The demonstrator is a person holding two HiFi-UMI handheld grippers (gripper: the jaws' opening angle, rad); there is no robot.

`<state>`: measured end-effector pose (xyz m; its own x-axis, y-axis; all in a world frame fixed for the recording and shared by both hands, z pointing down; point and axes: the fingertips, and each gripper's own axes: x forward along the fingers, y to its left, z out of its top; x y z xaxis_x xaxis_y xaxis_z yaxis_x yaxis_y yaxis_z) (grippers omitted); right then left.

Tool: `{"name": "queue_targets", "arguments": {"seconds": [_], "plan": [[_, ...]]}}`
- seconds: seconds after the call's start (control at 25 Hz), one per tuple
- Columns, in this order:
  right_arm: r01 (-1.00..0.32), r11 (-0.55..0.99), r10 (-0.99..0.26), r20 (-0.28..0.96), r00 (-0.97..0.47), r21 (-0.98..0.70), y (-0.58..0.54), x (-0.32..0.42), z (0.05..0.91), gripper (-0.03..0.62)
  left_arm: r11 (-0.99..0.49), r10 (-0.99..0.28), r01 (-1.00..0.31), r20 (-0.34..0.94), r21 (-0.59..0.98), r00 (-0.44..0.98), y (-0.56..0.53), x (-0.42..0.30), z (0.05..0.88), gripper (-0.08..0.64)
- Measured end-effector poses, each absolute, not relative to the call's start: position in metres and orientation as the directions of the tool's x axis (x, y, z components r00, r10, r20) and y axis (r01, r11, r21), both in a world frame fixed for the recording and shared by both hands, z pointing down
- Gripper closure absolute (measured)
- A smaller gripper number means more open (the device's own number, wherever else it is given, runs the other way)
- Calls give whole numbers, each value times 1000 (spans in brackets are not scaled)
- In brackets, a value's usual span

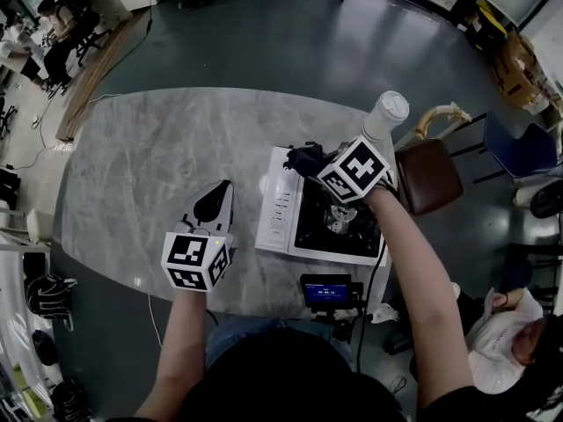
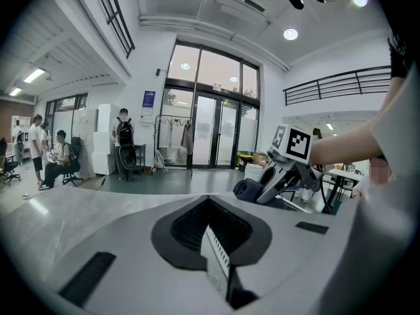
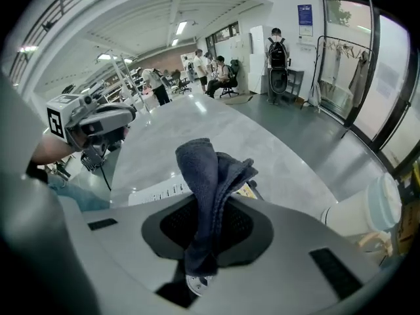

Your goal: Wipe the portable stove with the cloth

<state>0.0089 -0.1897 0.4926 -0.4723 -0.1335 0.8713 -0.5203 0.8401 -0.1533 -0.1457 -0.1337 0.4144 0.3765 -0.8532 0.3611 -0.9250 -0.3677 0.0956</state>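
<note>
Cloth clamped in right gripper over portable stove's far-left corner; left gripper closed, empty, above table's near edge.

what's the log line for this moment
right gripper: shut on cloth | cloth: over stove far corner, contact unclear | left gripper: shut, empty, left of stove

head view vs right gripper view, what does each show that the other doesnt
Only head view: the black burner well and a small blue-screened device. Only right gripper view: the right claw shut on the cloth, seen close up. Both: the white portable stove, the left claw, the white cup.
</note>
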Motion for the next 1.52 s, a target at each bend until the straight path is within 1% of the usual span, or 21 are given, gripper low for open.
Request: {"name": "queue_targets", "arguments": {"seconds": [0.16, 0.32, 0.4, 0.56, 0.68, 0.8, 0.88, 1.0, 1.2, 1.28, 1.4, 1.52], "plan": [[-524, 843, -134, 898, -420, -120, -187, 2, 512, 518, -368, -856, -926, 357, 86, 373, -127, -153, 410, 549], [-496, 868, -145, 934, -325, -37, -186, 9, 534, 518, -354, -865, -934, 361, 57, 349, -125, -165, 408, 548], [-477, 879, -152, 941, -302, -11, -185, 10, 542, 518, -352, -867, -935, 367, 30, 338, -125, -169, 408, 549], [-458, 889, -154, 935, -320, -10, -183, 9, 547, 518, -357, -868, -934, 362, 20, 339, -126, -170, 406, 549], [-480, 875, -121, 928, -352, -68, -179, 7, 547, 518, -367, -867, -930, 355, 22, 350, -126, -168, 404, 549], [-454, 886, -85, 931, -355, -92, -169, 4, 547, 518, -373, -867, -927, 347, 21, 357, -127, -168, 400, 549], [-411, 906, -53, 934, -353, -104, -160, 2, 547, 518, -375, -869, -927, 341, 20, 359, -128, -168, 398, 549], [-320, 936, 28, 935, -353, -149, -142, 0, 548, 518, -377, -870, -926, 335, 19, 361, -130, -167, 397, 549], [-120, 951, 232, 913, -335, -286, -97, -4, 547, 518, -374, -873, -927, 327, 27, 362, -128, -167, 396, 549], [-50, 945, 293, 902, -317, -324, -82, -5, 546, 518, -373, -874, -927, 324, 29, 362, -128, -166, 395, 549], [39, 944, 325, 900, -290, -329, -71, -4, 545, 518, -374, -875, -927, 322, 26, 362, -126, -166, 394, 549], [124, 944, 328, 909, -259, -305, -63, -5, 545, 518, -371, -877, -928, 320, 25, 359, -124, -167, 394, 549]]}}
